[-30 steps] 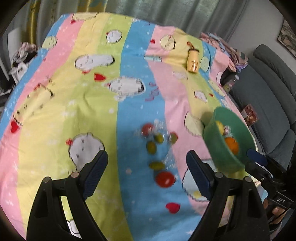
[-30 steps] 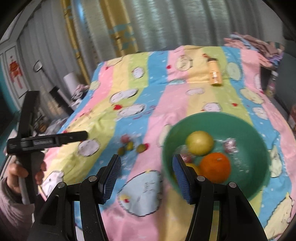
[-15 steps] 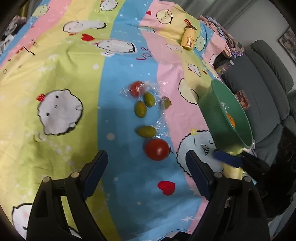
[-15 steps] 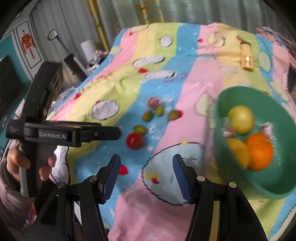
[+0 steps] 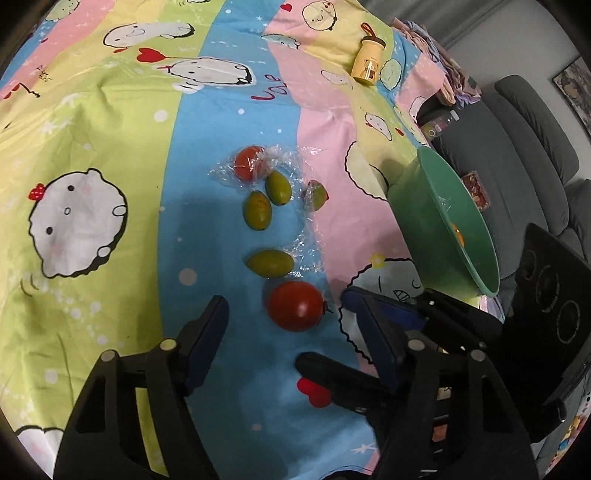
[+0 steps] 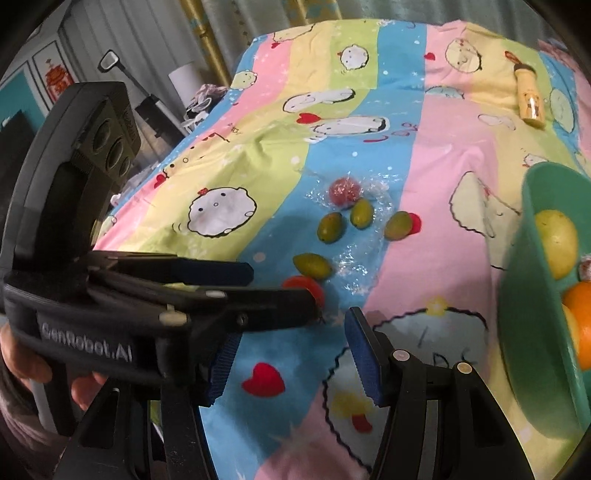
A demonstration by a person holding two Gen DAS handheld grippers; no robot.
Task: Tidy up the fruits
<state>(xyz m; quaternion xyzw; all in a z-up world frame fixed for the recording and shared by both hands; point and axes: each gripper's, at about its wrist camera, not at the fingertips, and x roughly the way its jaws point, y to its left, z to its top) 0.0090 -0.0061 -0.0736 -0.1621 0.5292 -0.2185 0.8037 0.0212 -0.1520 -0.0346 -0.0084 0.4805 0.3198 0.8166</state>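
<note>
You're in a home, a living room or bedroom: a cartoon-print sheet (image 5: 110, 147) covers the surface, a grey sofa (image 5: 524, 155) stands beside it, curtains (image 6: 258, 22) hang behind, and framed pictures (image 6: 55, 77) are on the wall.

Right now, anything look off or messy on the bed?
Yes. Crumpled clear wrap lies loose among the scattered fruit, still partly around the far tomato and one small green fruit. The green bowl sits tilted on the soft bedspread, with fruit inside. Nothing looks spilled or damaged.
</note>
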